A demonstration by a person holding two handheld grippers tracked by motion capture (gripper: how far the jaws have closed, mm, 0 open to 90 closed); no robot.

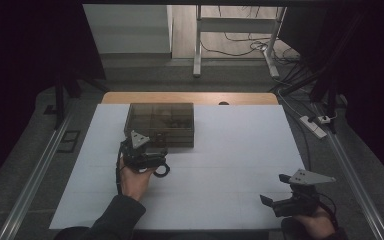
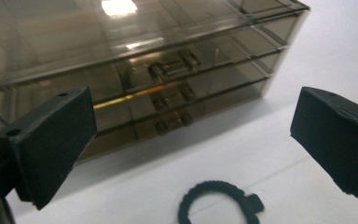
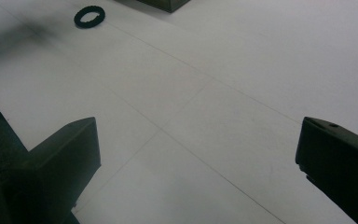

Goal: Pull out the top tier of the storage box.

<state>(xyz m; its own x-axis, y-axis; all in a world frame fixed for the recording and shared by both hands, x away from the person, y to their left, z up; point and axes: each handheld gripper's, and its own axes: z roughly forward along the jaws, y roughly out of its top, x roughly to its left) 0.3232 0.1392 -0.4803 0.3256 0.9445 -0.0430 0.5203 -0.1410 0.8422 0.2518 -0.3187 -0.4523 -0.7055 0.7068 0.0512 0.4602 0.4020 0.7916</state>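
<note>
the left gripper (image 1: 152, 150) is held with fingers wide over the black ring (image 2: 219, 204) before the drawer box (image 1: 161, 123); the right gripper (image 1: 275, 192), near the tabletop's (image 1: 240, 150) front right corner, is spread wide too.

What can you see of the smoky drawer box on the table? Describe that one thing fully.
The drawer box is a low, rectangular cabinet of smoke-tinted see-through plastic, with a flat glossy top. The left gripper view shows three stacked drawers, all shut, each with a small handle at its front. Dim items show inside, too unclear to name. It stands upright on the white table cover, toward the far edge. Nothing grips it.
</note>
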